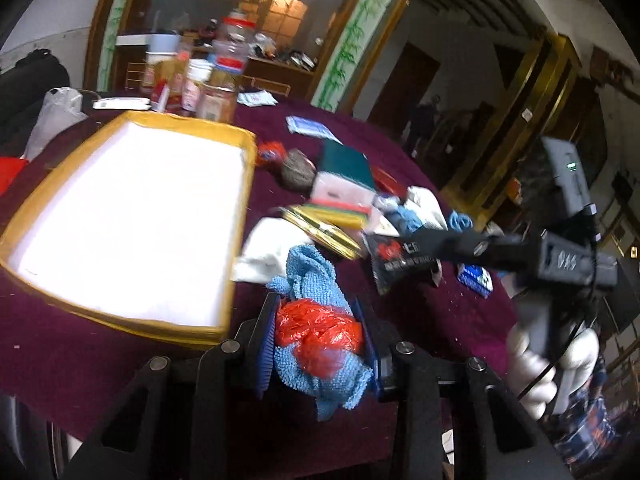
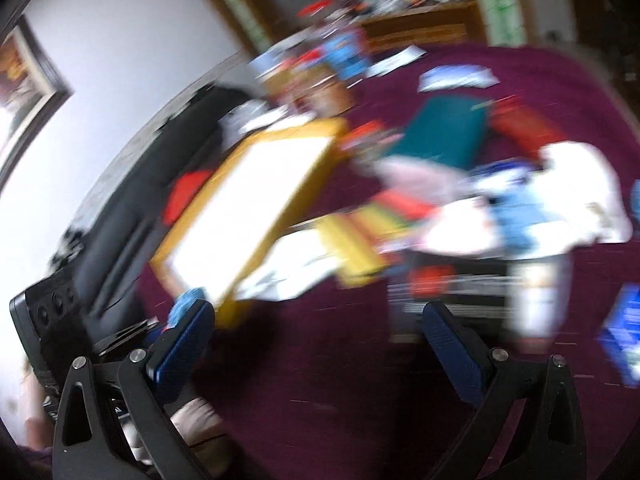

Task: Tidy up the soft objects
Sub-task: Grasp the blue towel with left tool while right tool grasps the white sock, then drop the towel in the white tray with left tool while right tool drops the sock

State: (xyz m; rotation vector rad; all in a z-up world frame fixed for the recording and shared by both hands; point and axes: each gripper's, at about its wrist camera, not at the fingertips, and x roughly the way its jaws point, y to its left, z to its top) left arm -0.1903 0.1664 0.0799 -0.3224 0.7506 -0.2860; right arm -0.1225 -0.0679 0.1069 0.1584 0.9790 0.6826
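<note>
My left gripper (image 1: 318,334) is shut on a blue microfibre cloth (image 1: 316,280) bunched with a red plastic bag (image 1: 320,330), held just right of the yellow-rimmed white tray (image 1: 132,216). A white cloth (image 1: 268,250) lies beside the tray, and more white and blue cloths (image 1: 416,212) lie in the pile beyond. My right gripper (image 2: 316,344) is open and empty above the maroon tablecloth; its view is blurred. It also shows in the left wrist view (image 1: 404,248), reaching over the pile. The tray (image 2: 256,208) and the white cloths (image 2: 560,192) show in the right wrist view.
A maroon tablecloth (image 1: 440,312) covers the round table. A steel scourer (image 1: 296,168), a teal box (image 1: 348,162), a gold flat box (image 1: 324,232), a black packet (image 1: 396,264) and blue packets (image 1: 476,278) lie scattered. Jars and bottles (image 1: 208,80) stand at the back.
</note>
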